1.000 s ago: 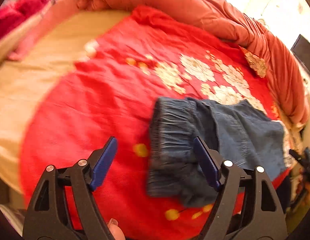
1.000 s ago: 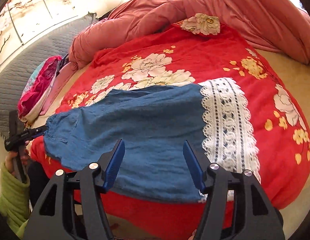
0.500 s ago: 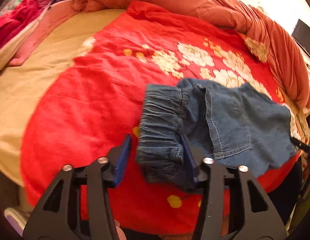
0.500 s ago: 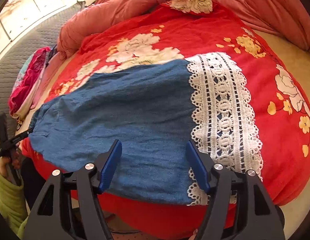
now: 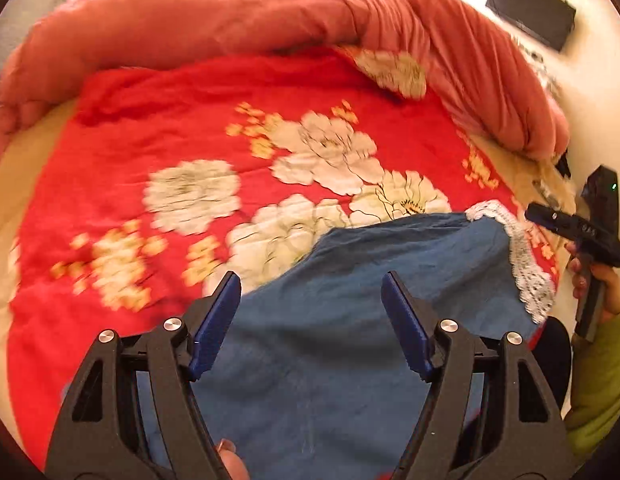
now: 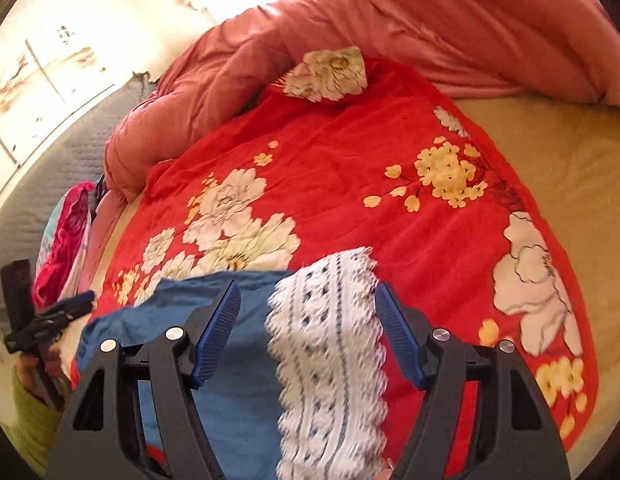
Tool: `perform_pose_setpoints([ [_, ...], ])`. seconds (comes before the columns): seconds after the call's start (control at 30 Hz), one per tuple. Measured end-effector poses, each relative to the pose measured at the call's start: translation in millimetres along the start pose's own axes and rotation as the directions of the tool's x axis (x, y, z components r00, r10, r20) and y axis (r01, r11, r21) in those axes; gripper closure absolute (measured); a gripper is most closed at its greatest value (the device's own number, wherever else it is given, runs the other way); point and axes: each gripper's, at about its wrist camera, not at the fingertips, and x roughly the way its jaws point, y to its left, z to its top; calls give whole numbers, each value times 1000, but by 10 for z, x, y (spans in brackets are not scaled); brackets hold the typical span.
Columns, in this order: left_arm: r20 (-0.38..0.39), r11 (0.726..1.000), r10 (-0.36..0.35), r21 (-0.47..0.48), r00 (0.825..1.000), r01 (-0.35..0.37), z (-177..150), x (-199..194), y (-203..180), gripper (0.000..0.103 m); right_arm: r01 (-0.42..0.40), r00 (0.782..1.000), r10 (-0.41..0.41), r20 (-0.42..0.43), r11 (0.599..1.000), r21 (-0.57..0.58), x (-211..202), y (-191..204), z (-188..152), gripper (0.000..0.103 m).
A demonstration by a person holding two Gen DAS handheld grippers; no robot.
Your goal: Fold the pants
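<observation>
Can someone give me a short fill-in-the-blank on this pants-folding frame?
1. The blue pants end in a cuff of white ____.
2. The pants lie on a ____ blanket printed with flowers.
3. The jaws of the left gripper and the right gripper stand ____.

Answers: lace; red; open

The pants [image 5: 349,320] are denim blue with a white lace hem [image 6: 329,360]. They lie on a red blanket [image 6: 349,168] printed with white and yellow flowers. The bunched quilt [image 5: 230,20] is salmon pink, and the tongs [image 5: 310,320] have blue pads on black frames.
</observation>
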Motion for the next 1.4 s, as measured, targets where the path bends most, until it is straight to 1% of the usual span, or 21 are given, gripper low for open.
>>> perform_pose_setpoints([
  [0.07,-56,998,32,57,998,-29,115,349,-104,38,-11,1000,12,-29,1000,19,137,-81,49,34],
  [0.13,-97,993,42,110,994,-31,167,595,-171,38,-19,998,22,-66,999,42,287,-172,85,34],
  [0.27,-166,994,14,107,986,4,180,948,-134,38,-40,994,45,-95,997,60,455,-254,67,34],
  [0.33,-189,996,-17,82,982,33,154,1027,-99,46,-45,993,52,-105,997,66,524,-291,47,34],
  [0.37,-197,996,-46,65,979,60,125,1043,-109,63,-50,993,57,-106,997,67,544,-298,34,35],
  [0.4,-193,995,-65,59,979,78,112,1038,-126,78,-53,992,59,-110,997,59,559,-304,18,38],
  [0.43,-187,994,-75,62,980,88,107,1017,-144,84,-54,992,59,-110,997,50,560,-300,10,53],
  [0.47,-180,993,-81,66,980,95,94,999,-161,92,-74,991,78,-110,997,37,550,-293,-5,60],
  [0.53,-153,993,-91,57,984,101,85,921,-174,95,-92,991,92,-102,996,9,519,-263,-41,79],
  [0.57,-131,993,-100,44,986,106,89,878,-176,96,-95,992,93,-91,995,-12,488,-237,-63,82],
  [0.67,-29,995,-100,25,995,101,125,653,-143,96,-109,994,109,-11,993,-41,313,-169,-89,83],
  [0.73,24,996,-87,17,996,87,174,575,-118,96,-83,996,86,38,994,-70,222,-117,-29,83],
  [0.8,18,998,-55,6,998,55,213,663,-97,96,-29,999,33,42,996,-86,252,-108,53,83],
  [0.93,-59,1000,11,8,998,-11,126,1006,-73,93,118,992,-123,-27,982,-145,525,-149,80,83],
  [1.03,-61,1000,4,-10,998,-5,55,1092,-26,92,130,990,-138,-43,981,-145,604,-196,76,78],
  [1.13,-43,1000,-9,-21,999,8,53,1034,1,90,173,984,-179,-15,967,-188,566,-160,62,68],
  [1.2,-29,999,-5,-32,1000,4,47,943,27,77,161,987,-161,9,975,-152,438,-184,45,67],
  [1.27,-2,999,-19,-47,1000,18,25,765,47,69,164,986,-155,67,975,-152,236,-140,23,59],
  [1.3,8,999,-14,-51,1000,15,13,685,32,62,160,985,-147,94,974,-158,125,-94,-4,53],
  [1.33,22,999,-7,-47,1000,8,-23,587,17,59,159,983,-139,120,972,-176,4,-1,-52,52],
  [1.4,61,1000,3,-21,998,-1,-149,365,-56,45,146,982,-113,149,961,-233,-147,197,-170,51],
])
